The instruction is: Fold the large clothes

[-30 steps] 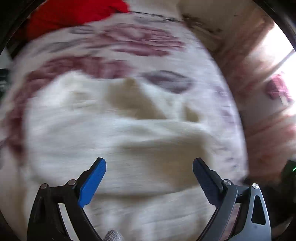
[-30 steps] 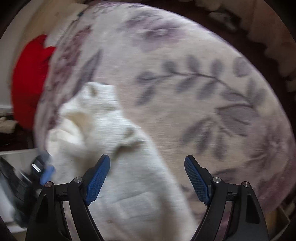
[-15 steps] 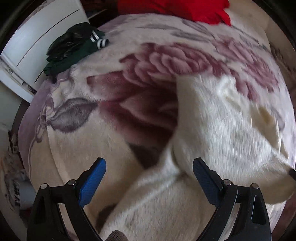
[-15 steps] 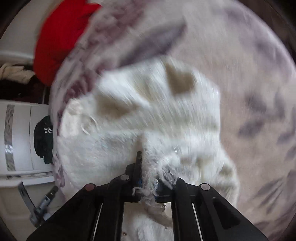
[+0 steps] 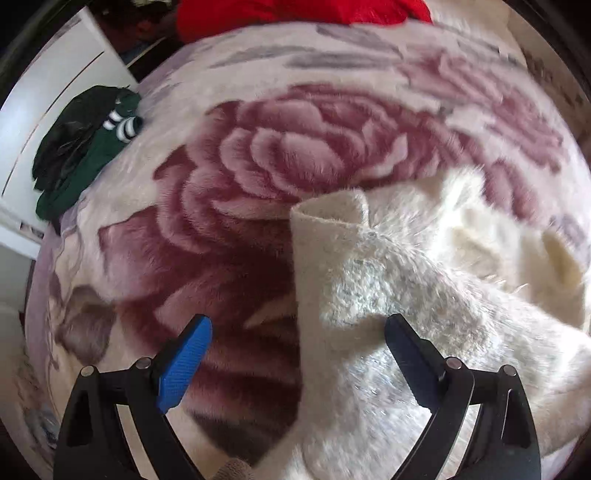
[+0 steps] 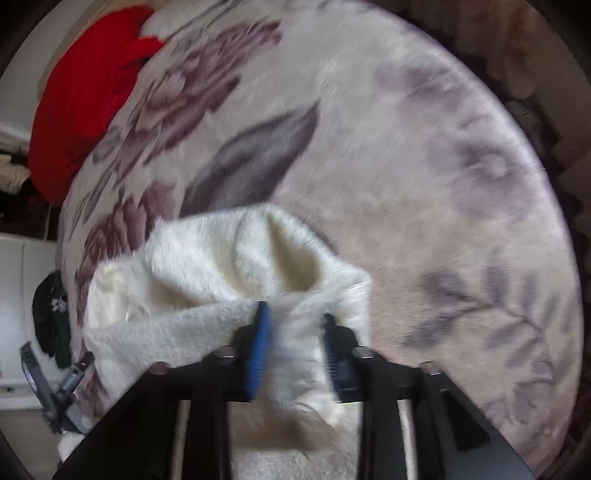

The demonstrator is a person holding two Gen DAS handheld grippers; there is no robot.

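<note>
A fluffy cream-white garment (image 5: 406, 295) lies rumpled on a floral blanket (image 5: 258, 177). In the left wrist view its sleeve or edge (image 5: 325, 236) runs up between my fingers. My left gripper (image 5: 297, 354) is open above it, blue pads wide apart. In the right wrist view the garment (image 6: 207, 280) bunches up in front of my right gripper (image 6: 293, 332), whose blue pads are partly closed around a fold of it. The view is blurred.
A red cloth (image 5: 295, 11) lies at the blanket's far edge, also seen in the right wrist view (image 6: 85, 107). A dark green garment (image 5: 81, 147) rests on a white cabinet (image 5: 44, 96) at left. The left gripper's body (image 6: 55, 387) shows at lower left.
My right gripper, shut on the garment half a second ago, has its pads slightly parted now and has lifted the fold. My left gripper stayed open and shifted closer over the sleeve.
</note>
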